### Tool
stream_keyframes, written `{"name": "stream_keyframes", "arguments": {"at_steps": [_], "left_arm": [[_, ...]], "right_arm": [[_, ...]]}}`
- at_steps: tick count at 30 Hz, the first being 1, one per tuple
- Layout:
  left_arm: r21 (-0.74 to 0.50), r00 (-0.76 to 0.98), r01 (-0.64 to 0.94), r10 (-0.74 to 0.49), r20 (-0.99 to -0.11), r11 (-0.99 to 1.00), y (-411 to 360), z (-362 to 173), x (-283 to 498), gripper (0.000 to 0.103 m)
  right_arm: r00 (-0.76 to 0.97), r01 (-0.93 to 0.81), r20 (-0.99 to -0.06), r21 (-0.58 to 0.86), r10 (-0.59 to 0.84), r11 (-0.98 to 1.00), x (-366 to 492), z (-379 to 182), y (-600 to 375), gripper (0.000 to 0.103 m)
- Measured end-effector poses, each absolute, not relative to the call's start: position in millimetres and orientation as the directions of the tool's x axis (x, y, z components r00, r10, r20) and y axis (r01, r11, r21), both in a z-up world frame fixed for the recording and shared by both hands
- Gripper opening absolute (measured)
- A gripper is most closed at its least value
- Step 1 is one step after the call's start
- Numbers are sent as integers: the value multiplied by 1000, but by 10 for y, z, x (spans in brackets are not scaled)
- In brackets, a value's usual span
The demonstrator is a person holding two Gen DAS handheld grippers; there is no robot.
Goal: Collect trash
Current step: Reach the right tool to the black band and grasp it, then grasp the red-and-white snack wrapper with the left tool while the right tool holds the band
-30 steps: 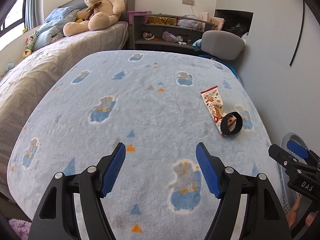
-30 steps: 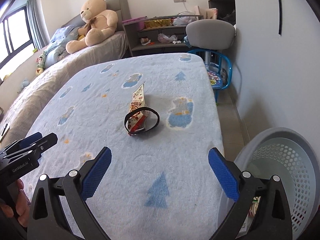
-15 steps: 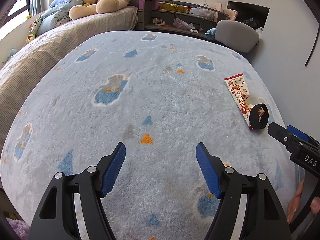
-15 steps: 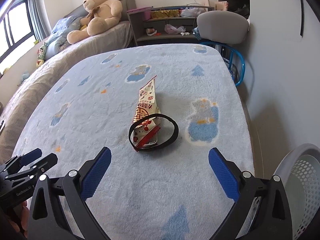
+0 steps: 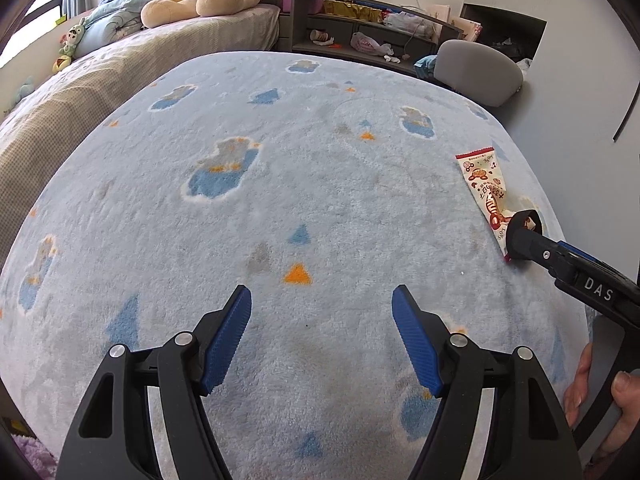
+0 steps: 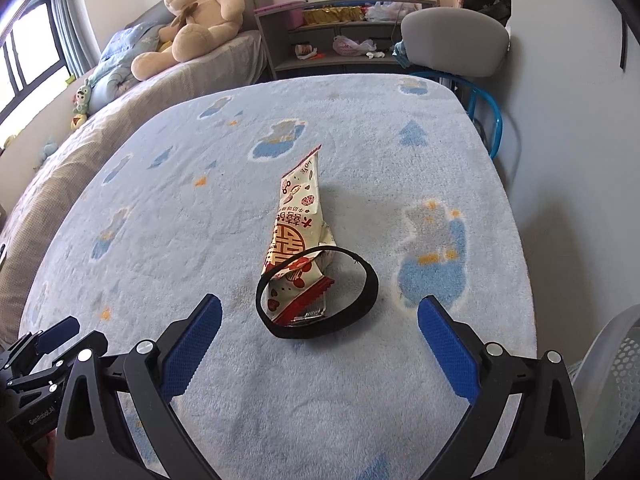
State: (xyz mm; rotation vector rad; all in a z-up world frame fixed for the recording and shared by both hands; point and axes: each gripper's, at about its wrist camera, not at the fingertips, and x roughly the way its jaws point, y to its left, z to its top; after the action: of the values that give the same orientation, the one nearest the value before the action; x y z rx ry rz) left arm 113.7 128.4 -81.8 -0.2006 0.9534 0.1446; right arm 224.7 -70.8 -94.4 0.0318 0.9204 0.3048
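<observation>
Right wrist view shows the snack wrapper (image 6: 298, 236) lying on the blanket-covered table (image 6: 200, 208), its near end threaded through a black band (image 6: 320, 292) that rests on the fleece. The right tongs (image 6: 320, 344) are spread wide and empty, their blue pads flanking the band just short of it. A white mesh bin (image 6: 616, 364) stands off the table's right edge, which looks like the place for the trash.

In the left wrist view the left tongs (image 5: 322, 340) are released too, holding nothing, over bare blanket well apart from the wrapper (image 5: 486, 190), which sits near the table's far right side.

The step in hand seems to be the right-hand pickup. To do it well, the tongs should probably go a little farther forward and down so the pads straddle the crumpled body of the wrapper rather than only the band, which could slip off or come up alone. Closing across the wrapper's narrow width, low near the fleece, should catch both layers. The pile is soft, so pressing in slightly is likely harmless, but snagging the blanket is a risk.
</observation>
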Motion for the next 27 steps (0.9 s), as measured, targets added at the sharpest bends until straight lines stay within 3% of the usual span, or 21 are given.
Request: {"name": "stream_keyframes", "arguments": {"at_steps": [7, 11, 14, 20, 27], "left_arm": [[-108, 574, -211, 33, -818, 971, 1295, -812, 1132, 70], [-107, 573, -210, 34, -819, 972, 1294, -813, 1132, 70], [-108, 573, -209, 32, -819, 972, 1298, -810, 1128, 70], [-103, 577, -200, 32, -816, 974, 1251, -793, 1112, 70], [-97, 585, -171, 22, -811, 981, 1139, -741, 1090, 70]], "right_arm": [[564, -256, -784, 133, 259, 958, 2321, -984, -627, 93], [550, -262, -794, 132, 260, 956, 2311, -1016, -623, 70], [545, -263, -797, 133, 261, 955, 2273, -1039, -641, 59], [544, -265, -788, 165, 289, 950, 2167, -1014, -714, 43], [545, -268, -770, 216, 333, 939, 2030, -920, -822, 34]]}}
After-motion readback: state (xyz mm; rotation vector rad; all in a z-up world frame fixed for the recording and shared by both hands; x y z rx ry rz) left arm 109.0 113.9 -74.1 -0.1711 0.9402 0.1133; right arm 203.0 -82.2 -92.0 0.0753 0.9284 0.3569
